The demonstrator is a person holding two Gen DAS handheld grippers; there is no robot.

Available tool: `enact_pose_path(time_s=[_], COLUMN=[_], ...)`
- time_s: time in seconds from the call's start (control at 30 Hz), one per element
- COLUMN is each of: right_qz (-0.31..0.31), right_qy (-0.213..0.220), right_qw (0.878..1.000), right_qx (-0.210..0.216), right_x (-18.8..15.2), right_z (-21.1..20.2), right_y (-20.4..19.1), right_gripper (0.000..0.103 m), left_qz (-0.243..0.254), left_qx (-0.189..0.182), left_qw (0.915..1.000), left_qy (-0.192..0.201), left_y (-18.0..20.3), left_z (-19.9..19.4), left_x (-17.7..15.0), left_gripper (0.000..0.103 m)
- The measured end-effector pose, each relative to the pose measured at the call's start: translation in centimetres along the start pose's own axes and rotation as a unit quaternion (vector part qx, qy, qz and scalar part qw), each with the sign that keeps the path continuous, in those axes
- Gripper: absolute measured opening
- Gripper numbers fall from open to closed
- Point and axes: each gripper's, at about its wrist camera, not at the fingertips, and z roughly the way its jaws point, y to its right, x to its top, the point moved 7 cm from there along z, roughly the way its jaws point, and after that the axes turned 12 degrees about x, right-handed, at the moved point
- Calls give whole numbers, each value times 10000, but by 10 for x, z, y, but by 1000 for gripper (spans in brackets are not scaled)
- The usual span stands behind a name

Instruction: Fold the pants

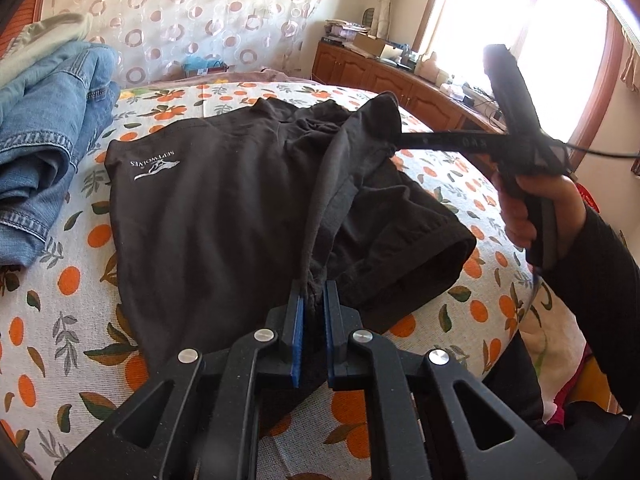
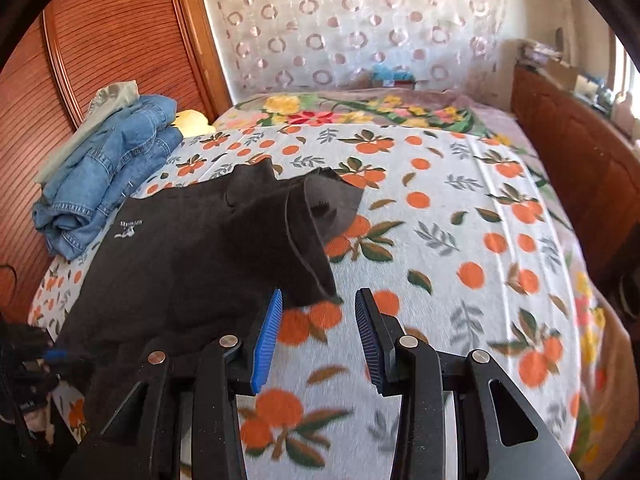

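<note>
- Black fabric pants [image 1: 208, 208] bearing a small white printed logo [image 1: 154, 165].
- White bed sheet [image 2: 460, 208] patterned with orange fruits and green-grey leaves.
- Folded blue denim garments [image 2: 108, 172].
- Black tool [image 2: 318, 316] with blue ribbed pads [image 2: 267, 340].

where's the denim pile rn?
Denim pile sits at the bed's far-left edge in both views, left of the black pants, against the wooden panel.

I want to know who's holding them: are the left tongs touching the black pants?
Touching. The left wrist view shows the left tongs pinched shut on a fold of the black pants.
</note>
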Motion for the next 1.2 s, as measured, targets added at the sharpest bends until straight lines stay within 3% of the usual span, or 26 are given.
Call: enact_pose_path(time_s=[0.23, 0.3, 0.37, 0.57, 0.77, 1.2], right_qz=[65, 71, -42, -401, -977, -1493], right_qy=[-191, -239, -201, 229, 445, -111], right_qw=[9995, 9987, 9986, 9974, 9916, 9784], right_qx=[234, 441, 478, 562, 727, 1428], right_x=[5, 7, 10, 38, 79, 101], right_z=[19, 20, 17, -6, -8, 95], right_y=[7, 5, 1, -22, -72, -168], right_gripper=[39, 13, 5, 4, 4, 4], left_qz=[9, -17, -49, -171, -307, -652], left_qx=[-26, -54, -77, -103, -171, -10], left_qw=[10000, 10000, 10000, 9994, 9985, 9977], left_qy=[-3, 11, 32, 296, 411, 166], left_y=[0, 0, 0, -5, -12, -38], left_z=[0, 1, 1, -21, -44, -42], left_x=[0, 2, 3, 10, 0, -36], left_gripper=[9, 9, 9, 9, 9, 9])
